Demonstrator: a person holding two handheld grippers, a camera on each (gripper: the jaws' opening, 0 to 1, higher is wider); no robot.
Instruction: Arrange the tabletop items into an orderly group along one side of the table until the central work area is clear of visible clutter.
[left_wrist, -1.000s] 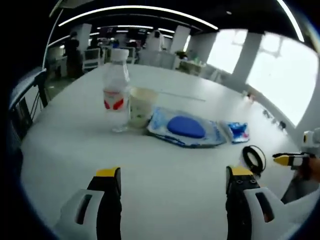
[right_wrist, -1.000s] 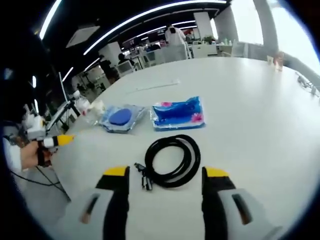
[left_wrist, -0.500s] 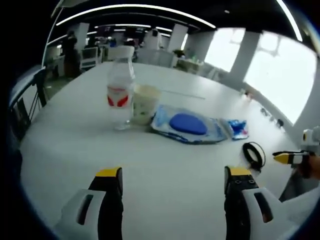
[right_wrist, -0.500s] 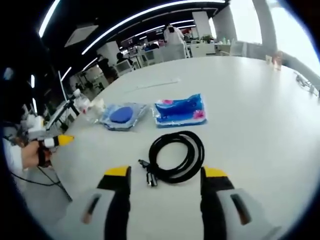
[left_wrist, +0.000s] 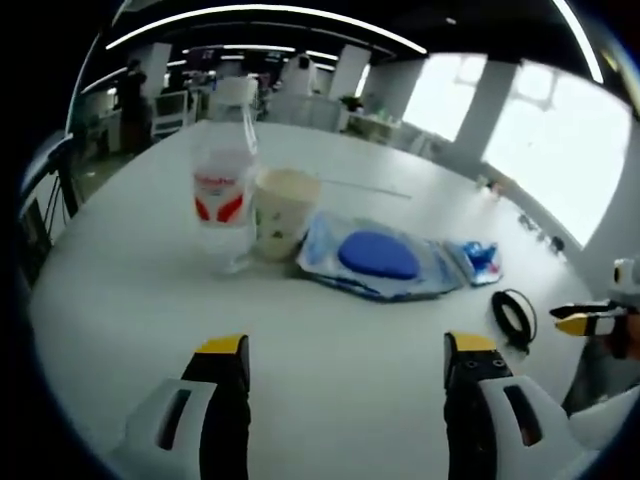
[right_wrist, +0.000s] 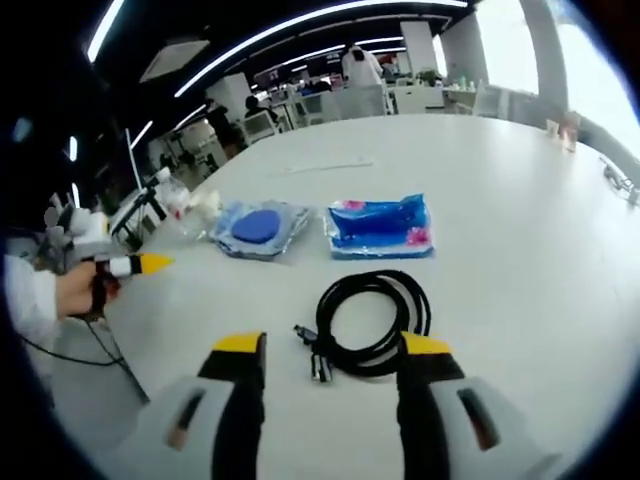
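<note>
A broad white table (left_wrist: 330, 390) carries everything, its middle mostly bare. The largest item is a clear plastic pack with a blue oval pad inside (left_wrist: 378, 258), lying flat beside a cream paper cup (left_wrist: 281, 212) and a clear plastic water bottle with a red-and-white label (left_wrist: 224, 190), both upright and close together. A smaller blue printed pouch (right_wrist: 381, 226) lies just beside the pack. Smallest is a coiled black cable (right_wrist: 372, 322), directly ahead of the right gripper (right_wrist: 330, 358), its loop between the wide-apart jaws, plug end trailing left. The left gripper (left_wrist: 345, 352), jaws likewise spread and empty, faces the bottle group farther off. The right gripper is nearer the cable, so it seems best placed to take it.
</note>
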